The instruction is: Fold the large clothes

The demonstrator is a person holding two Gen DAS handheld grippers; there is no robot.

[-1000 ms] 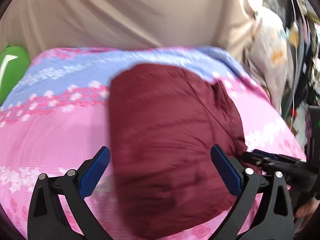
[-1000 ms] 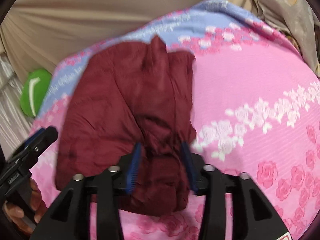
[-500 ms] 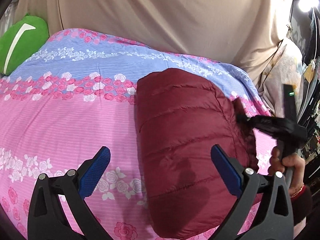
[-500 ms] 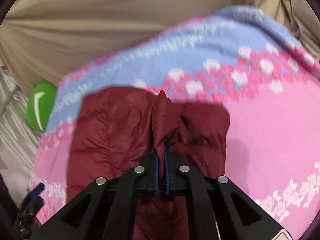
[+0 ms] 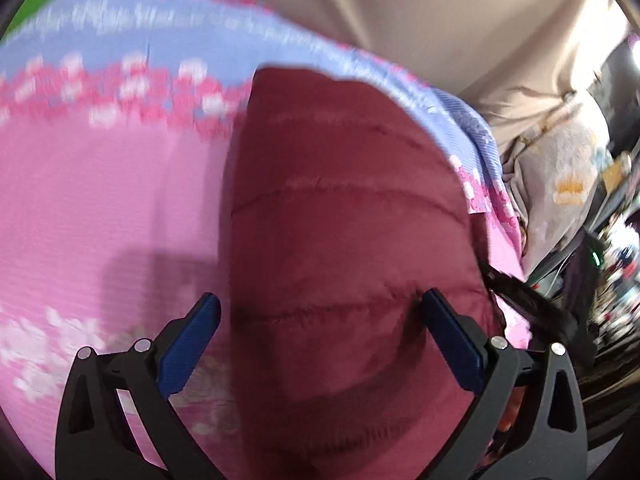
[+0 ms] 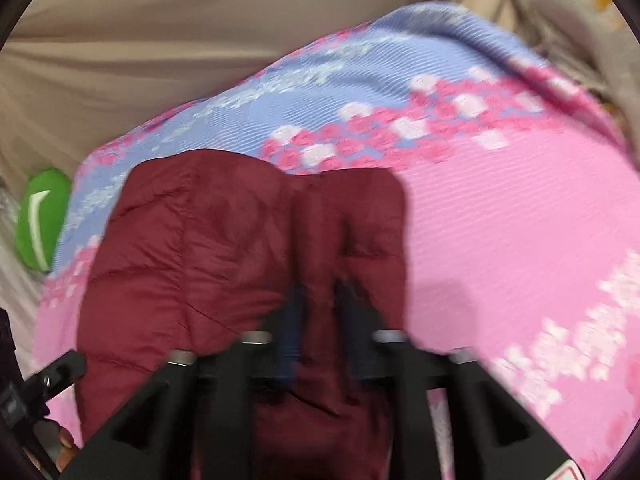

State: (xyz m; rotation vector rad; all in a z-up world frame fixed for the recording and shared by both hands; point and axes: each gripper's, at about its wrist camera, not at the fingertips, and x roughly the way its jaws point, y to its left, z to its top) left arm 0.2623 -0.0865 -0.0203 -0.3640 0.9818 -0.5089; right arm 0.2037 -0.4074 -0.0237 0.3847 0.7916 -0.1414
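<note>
Jacket (image 5: 352, 240) looks mostly folded; left gripper (image 5: 320, 344) is held wide open, right gripper (image 6: 320, 320) just being reopened, fabric between.

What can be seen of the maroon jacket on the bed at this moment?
The maroon jacket is a puffy quilted garment with stitched horizontal channels, smooth and slightly shiny. It lies folded into a compact bundle on the pink and blue floral bedsheet. The left gripper stands wide open over its near end, pads not pressing. The right gripper, its jaws just opened, straddles a raised ridge of fabric; motion blur hides whether the pads touch it.
</note>
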